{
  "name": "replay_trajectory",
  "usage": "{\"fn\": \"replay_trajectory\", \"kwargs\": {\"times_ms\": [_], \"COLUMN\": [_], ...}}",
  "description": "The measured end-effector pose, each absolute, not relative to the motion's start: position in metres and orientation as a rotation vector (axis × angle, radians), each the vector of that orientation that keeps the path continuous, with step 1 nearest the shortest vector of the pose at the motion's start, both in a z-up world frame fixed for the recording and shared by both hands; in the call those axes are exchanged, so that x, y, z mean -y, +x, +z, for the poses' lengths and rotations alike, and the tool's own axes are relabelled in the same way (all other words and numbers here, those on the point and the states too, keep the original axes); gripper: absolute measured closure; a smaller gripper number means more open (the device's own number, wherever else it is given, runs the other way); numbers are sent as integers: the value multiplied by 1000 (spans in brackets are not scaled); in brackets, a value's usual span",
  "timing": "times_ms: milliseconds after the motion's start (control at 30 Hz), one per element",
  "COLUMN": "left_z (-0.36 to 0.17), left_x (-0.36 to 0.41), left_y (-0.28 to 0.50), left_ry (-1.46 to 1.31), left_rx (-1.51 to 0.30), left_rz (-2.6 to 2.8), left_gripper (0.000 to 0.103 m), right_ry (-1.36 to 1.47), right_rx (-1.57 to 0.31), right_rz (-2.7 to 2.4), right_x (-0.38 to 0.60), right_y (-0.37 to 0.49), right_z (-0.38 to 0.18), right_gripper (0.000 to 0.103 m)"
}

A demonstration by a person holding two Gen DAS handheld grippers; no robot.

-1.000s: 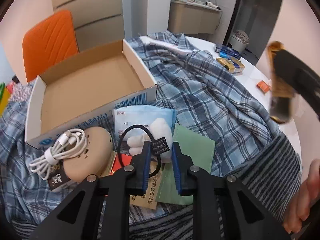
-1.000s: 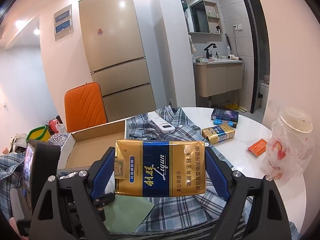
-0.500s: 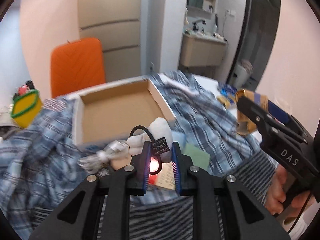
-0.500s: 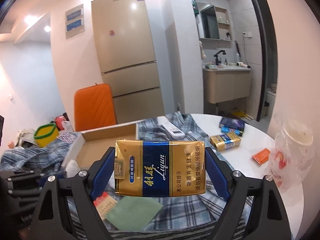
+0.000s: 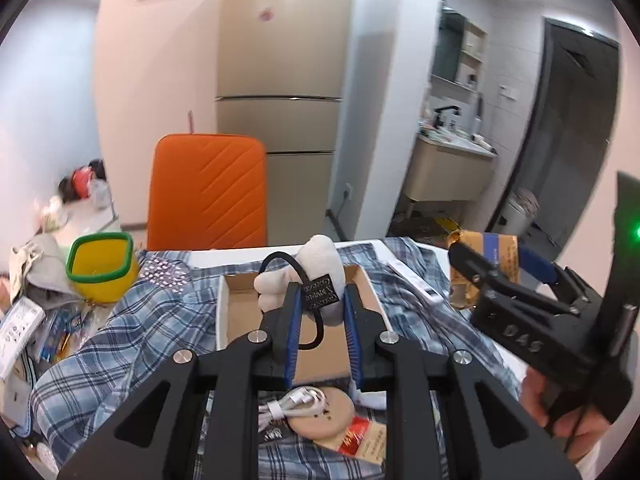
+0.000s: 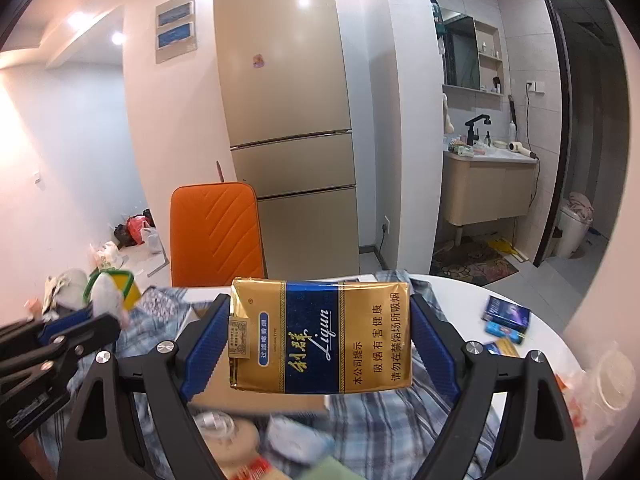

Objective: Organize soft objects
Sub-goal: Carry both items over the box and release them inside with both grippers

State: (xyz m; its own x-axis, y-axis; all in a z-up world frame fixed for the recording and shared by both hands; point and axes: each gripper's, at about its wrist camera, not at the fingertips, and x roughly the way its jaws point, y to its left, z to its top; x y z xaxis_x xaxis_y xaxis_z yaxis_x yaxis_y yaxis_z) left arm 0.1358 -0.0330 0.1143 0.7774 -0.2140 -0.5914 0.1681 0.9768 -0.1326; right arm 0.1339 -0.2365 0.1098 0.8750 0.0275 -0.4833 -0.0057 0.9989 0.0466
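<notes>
Left gripper [image 5: 320, 300]: clamped on white plush toy [image 5: 316, 264], raised above cardboard box [image 5: 240, 304].
Right gripper [image 6: 320, 344]: clamped on gold-blue cigarette pack [image 6: 320, 336], above plaid cloth [image 6: 384, 412].

Black claw [image 5: 320, 308] frames, blue ribbed pads, silver screws.

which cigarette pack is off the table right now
The gold and blue pack, clamped between the right gripper fingers; the other packs lie on the white table.
</notes>
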Motion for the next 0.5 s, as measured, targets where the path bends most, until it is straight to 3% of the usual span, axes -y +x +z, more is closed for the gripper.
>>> {"fn": "replay_trajectory", "kwargs": {"times_ms": [200,500], "left_z": [105,50], "left_x": [13,6], "left_y": [166,195], "left_ry": [-101,-95], "left_rx": [-683,-792], "left_rz": [-183,-155], "left_gripper": [84,84], "right_ry": [32,47], "right_rx": [-575,-682], "right_rz": [23,64], "right_x": [218,208], "right_y": [191,222], "right_z": [100,35], "right_gripper": [16,16]}}
